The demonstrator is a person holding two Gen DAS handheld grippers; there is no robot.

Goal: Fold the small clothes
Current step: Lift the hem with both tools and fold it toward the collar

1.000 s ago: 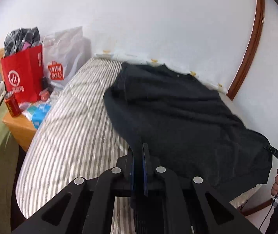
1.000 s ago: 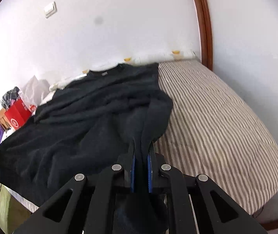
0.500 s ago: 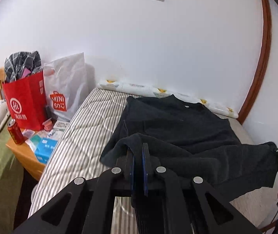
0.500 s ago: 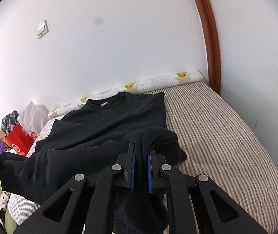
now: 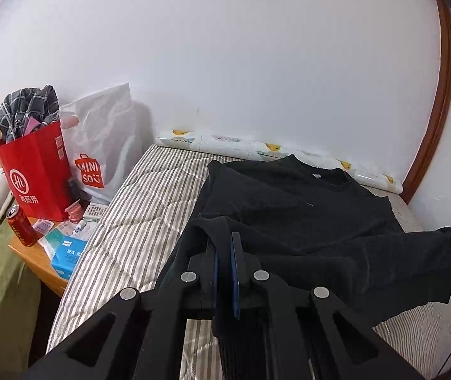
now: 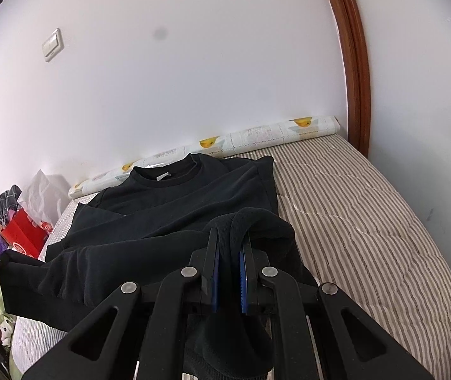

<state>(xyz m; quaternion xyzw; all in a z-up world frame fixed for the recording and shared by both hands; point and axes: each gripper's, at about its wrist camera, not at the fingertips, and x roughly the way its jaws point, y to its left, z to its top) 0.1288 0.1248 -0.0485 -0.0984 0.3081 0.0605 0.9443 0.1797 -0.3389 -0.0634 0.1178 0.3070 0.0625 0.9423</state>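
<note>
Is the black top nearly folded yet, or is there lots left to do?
About halfway. Done: the sleeves look tucked in on the black top, which lies on the striped bed. In hand: the left gripper and right gripper each pinch its lifted bottom edge. Left: lay that edge up by the collar and smooth it.

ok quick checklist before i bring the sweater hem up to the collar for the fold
1. Left gripper shut on the black sweater: ok, fabric sits between the blue pads.
2. Right gripper shut on the sweater: ok, a fold of cloth bulges out over its fingers.
3. Hem held level between the two grippers: ok, it stretches across without a deep sag.
4. Collar flat on the striped bed: ok, it lies near the wall.
5. Sleeves tucked in: cannot tell, the dark cloth hides the layers.
6. Landing area clear: ok, nothing lies on the sweater's upper part; the red bag stands off the bed.
</note>
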